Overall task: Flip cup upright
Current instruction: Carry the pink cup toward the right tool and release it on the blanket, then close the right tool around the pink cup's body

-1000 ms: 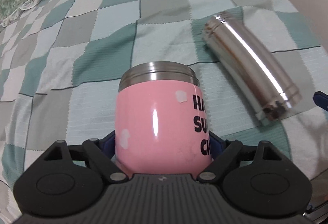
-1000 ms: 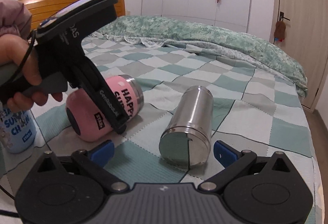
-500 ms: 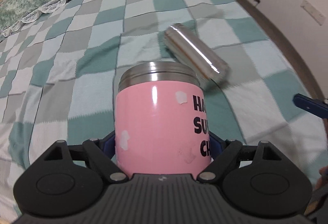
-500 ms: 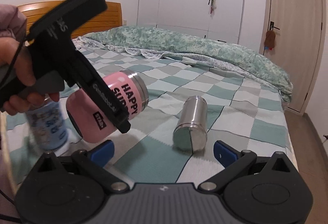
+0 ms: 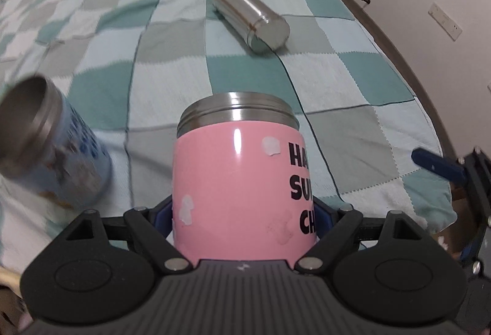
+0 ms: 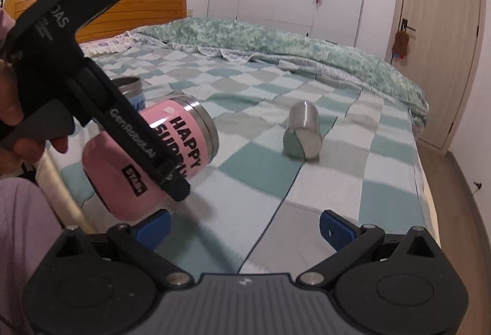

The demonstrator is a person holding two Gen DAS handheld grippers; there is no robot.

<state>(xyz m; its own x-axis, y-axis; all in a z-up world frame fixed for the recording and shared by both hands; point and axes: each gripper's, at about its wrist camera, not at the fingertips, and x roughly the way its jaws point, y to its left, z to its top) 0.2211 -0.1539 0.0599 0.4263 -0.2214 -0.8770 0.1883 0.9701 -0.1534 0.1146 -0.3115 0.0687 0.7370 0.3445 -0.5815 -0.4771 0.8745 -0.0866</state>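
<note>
My left gripper (image 5: 244, 212) is shut on the pink cup (image 5: 242, 178), a steel-rimmed cup with black lettering. In the right wrist view the pink cup (image 6: 172, 144) is held tilted in the air above the bed, its steel mouth pointing up and to the right, with the left gripper (image 6: 165, 169) clamped across its body. My right gripper (image 6: 244, 226) is open and empty, low over the bedspread, below and to the right of the pink cup. Its blue fingertip (image 5: 435, 164) shows at the right edge of the left wrist view.
A steel cup (image 5: 251, 17) lies on its side on the checked bedspread (image 5: 337, 80), also in the right wrist view (image 6: 302, 132). A blue cup (image 5: 52, 157) stands at the left, blurred, partly hidden behind the left gripper in the right wrist view (image 6: 132, 91). The bed's right edge (image 6: 426, 194) is close.
The left gripper has lifted the pink cup higher off the bed and tilted its mouth further up. Both views have pulled back from the steel cup. The blue cup has come into the left view.
</note>
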